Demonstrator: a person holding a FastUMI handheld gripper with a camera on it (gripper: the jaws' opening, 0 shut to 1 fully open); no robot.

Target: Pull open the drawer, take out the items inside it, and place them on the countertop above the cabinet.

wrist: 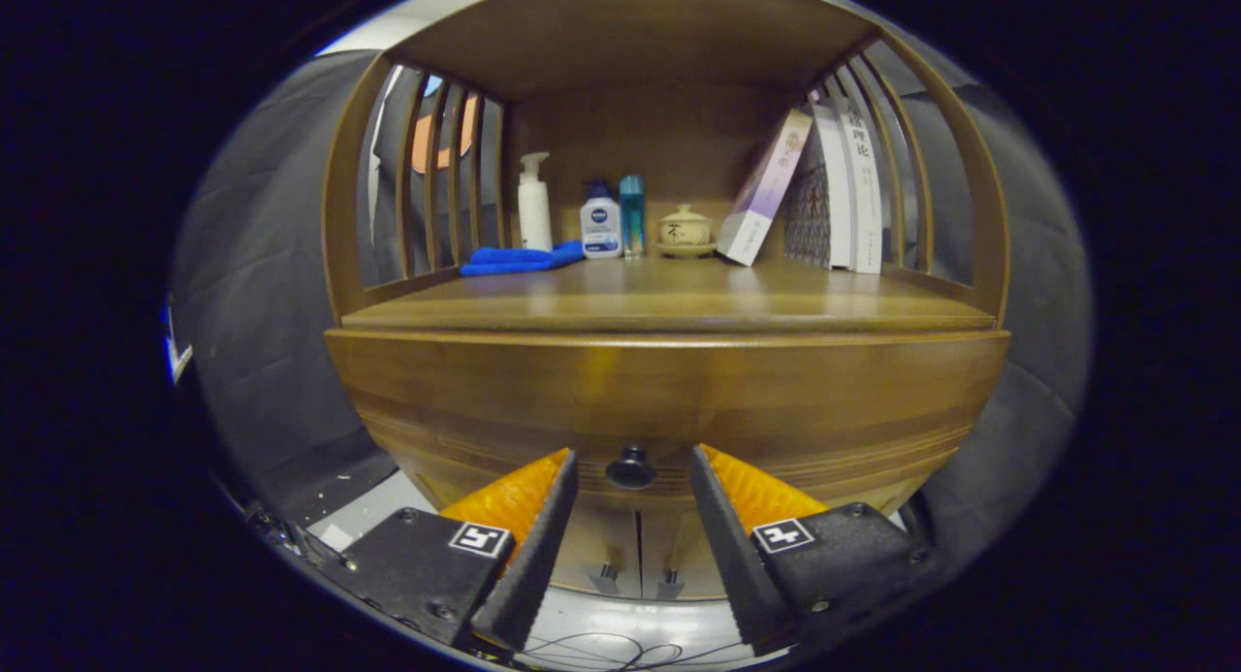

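The gripper stands with its fingers spread wide, holding nothing. The drawer is closed, its front just under the countertop's front edge. Its knob lies between the fingertips, seemingly slightly beyond them, so straight ahead.

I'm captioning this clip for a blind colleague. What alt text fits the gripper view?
The open tool frames the closed drawer's dark knob without touching it. Above, the countertop holds a blue cloth, bottles, a lidded cup and leaning books.
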